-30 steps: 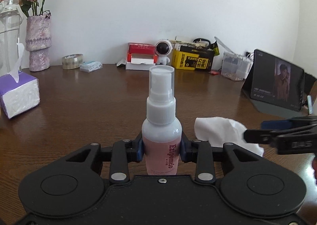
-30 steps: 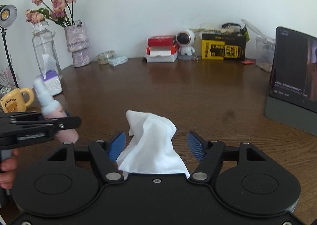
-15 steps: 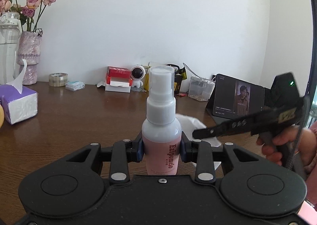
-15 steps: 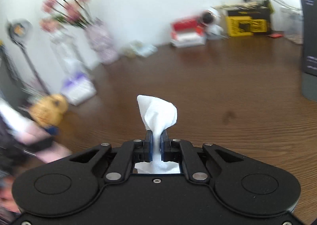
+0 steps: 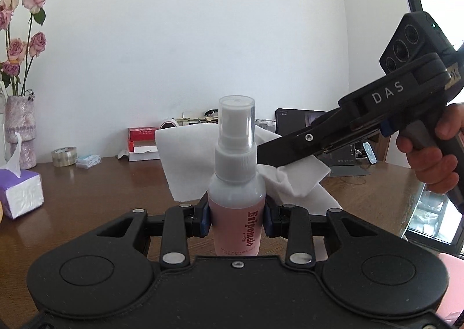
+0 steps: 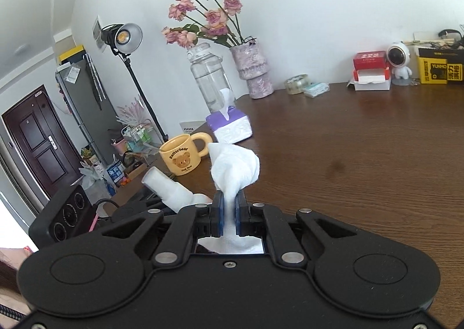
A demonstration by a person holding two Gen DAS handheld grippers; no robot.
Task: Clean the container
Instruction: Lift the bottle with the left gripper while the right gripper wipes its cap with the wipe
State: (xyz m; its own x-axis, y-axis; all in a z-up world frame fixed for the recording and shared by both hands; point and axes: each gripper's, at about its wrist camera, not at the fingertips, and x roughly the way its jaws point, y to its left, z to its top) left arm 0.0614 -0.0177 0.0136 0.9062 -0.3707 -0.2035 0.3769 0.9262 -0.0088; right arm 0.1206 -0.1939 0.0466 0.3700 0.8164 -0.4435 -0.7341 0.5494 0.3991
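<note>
Spray bottle (image 5: 236, 192): smooth plastic w/ glossy clear cap, translucent white body; tissue (image 5: 200, 161) is soft, matt white paper, crumpled. Left gripper (image 5: 236, 220) and right gripper (image 6: 229, 213) are matt black plastic w/ shiny metal screws, blue rubbery-looking pads (image 6: 221, 211). Table (image 6: 362, 149) is dark polished wood, glossy; mug (image 6: 181, 158) near its left edge looks glazed ceramic.

White walls (image 5: 179, 39) behind a brown wooden table (image 6: 362, 155); dark door (image 6: 37, 140).

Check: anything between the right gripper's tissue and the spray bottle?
Nothing visible. The right gripper pinches the tissue, which hangs just behind the spray bottle clamped in the left gripper; contact can't be told.
</note>
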